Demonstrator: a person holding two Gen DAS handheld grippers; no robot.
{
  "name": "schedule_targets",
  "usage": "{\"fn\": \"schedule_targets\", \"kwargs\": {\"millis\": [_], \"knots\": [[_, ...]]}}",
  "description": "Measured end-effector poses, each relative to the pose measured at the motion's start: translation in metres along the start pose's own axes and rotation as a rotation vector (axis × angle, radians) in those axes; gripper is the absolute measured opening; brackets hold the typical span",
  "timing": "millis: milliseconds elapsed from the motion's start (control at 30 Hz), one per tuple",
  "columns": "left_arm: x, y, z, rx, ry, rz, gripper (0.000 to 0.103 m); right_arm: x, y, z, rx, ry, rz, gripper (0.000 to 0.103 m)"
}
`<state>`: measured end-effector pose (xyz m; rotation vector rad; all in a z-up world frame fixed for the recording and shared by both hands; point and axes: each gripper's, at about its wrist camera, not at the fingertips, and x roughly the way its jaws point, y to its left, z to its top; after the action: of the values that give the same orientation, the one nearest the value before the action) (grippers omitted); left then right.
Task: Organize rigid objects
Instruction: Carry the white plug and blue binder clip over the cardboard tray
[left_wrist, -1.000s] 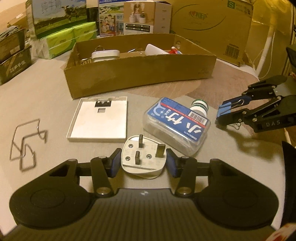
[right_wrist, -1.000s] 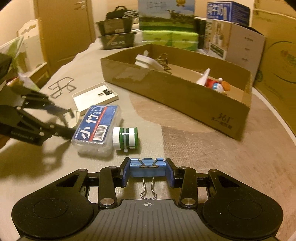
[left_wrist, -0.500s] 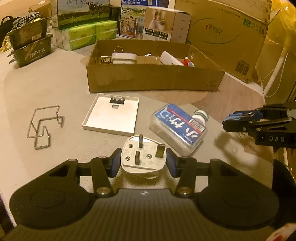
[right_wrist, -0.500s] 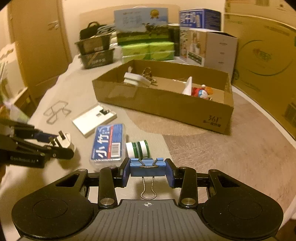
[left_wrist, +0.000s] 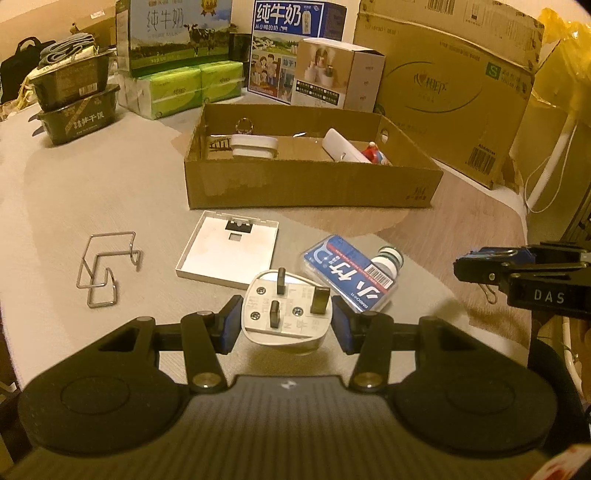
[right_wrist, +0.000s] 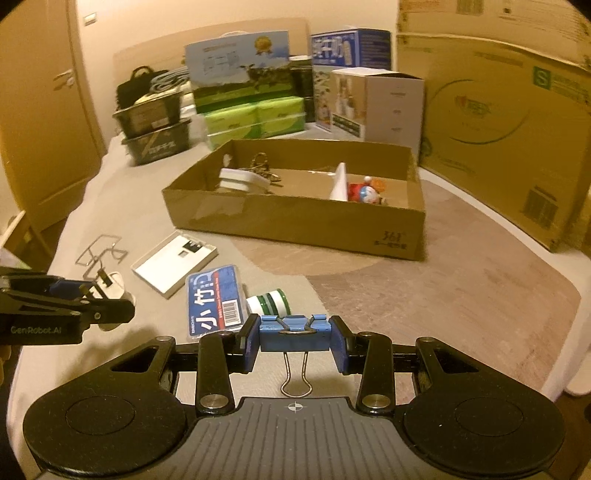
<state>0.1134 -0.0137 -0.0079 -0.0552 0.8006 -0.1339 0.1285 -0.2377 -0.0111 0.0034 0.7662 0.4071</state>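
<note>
My left gripper (left_wrist: 284, 317) is shut on a white three-pin plug (left_wrist: 284, 314), held above the table. My right gripper (right_wrist: 294, 334) is shut on a blue binder clip (right_wrist: 294, 332), also held in the air; it shows at the right edge of the left wrist view (left_wrist: 491, 258). The open cardboard box (left_wrist: 314, 184) stands beyond both and holds a white adapter (left_wrist: 254, 146), a white piece and a small figurine (right_wrist: 365, 192). On the table lie a white flat plate (left_wrist: 229, 253), a blue-labelled clear case (left_wrist: 349, 273), a green-and-white roll (right_wrist: 269, 301) and a wire holder (left_wrist: 105, 267).
Black trays (left_wrist: 77, 107), green tissue packs (left_wrist: 184, 86), milk cartons and a large cardboard carton (left_wrist: 454, 88) stand behind the box. The table's front edge is near, on the right of the right wrist view. A door (right_wrist: 44, 110) is at far left.
Both grippers have risen and drawn back from the table with the plug and the binder clip in them. The objects on the table have not moved.
</note>
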Motion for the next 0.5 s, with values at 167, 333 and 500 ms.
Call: {"fn": "schedule_targets", "kwargs": {"millis": [167,333,500], "knots": [[-0.005,0.0,0.003,-0.01,-0.011,-0.006,0.047,-0.005,0.003,0.002,0.025,-0.002,-0.018,0.04],[-0.008,0.0,0.005,-0.012,-0.02,-0.003,0.047,-0.008,0.005,0.006,0.032,-0.011,-0.016,0.04],[-0.009,0.001,0.011,-0.01,-0.031,-0.001,0.047,-0.008,0.005,0.011,0.038,-0.017,-0.018,0.04]]}}
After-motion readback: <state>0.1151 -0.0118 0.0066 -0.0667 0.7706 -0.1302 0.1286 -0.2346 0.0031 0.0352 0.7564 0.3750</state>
